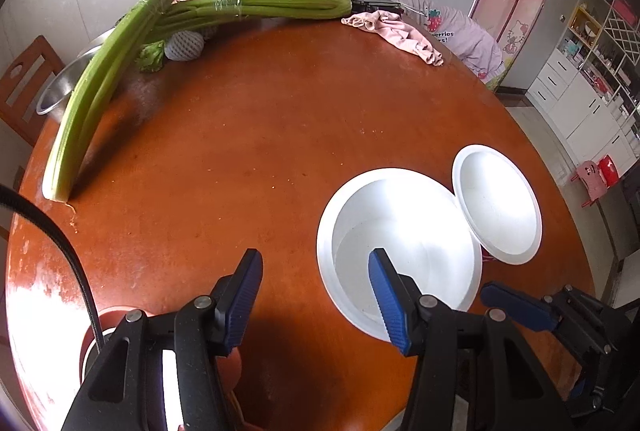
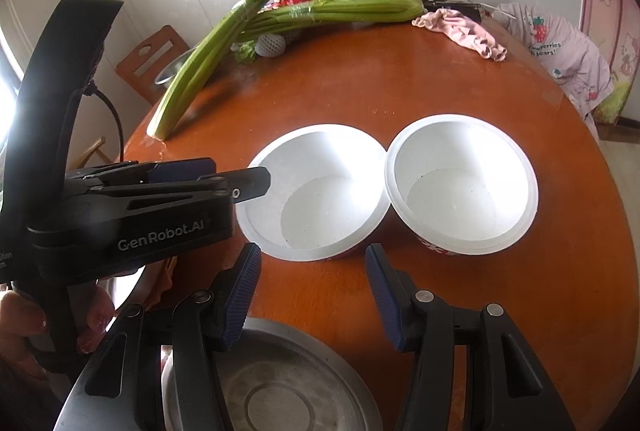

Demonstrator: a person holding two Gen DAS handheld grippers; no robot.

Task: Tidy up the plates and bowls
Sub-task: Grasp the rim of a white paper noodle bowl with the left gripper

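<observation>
On the round table (image 2: 420, 79), two white bowls (image 2: 316, 191) (image 2: 460, 187) rim to rim. Both left gripper (image 1: 316, 295) and right gripper (image 2: 312, 291) parted, empty. Best to straddle one rim squarely, lift clear, nest into its neighbour

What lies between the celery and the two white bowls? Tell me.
Only bare tabletop between celery and white bowls, clearest in the right wrist view.

The tabletop (image 2: 400, 79) is glossy reddish-brown wood with glare patches, the two bowls (image 2: 316, 191) (image 2: 460, 187) look matt white inside like foam or plastic, the plate (image 2: 276, 391) is dull brushed metal, and a pink cloth (image 2: 464, 27) lies soft and crumpled.
</observation>
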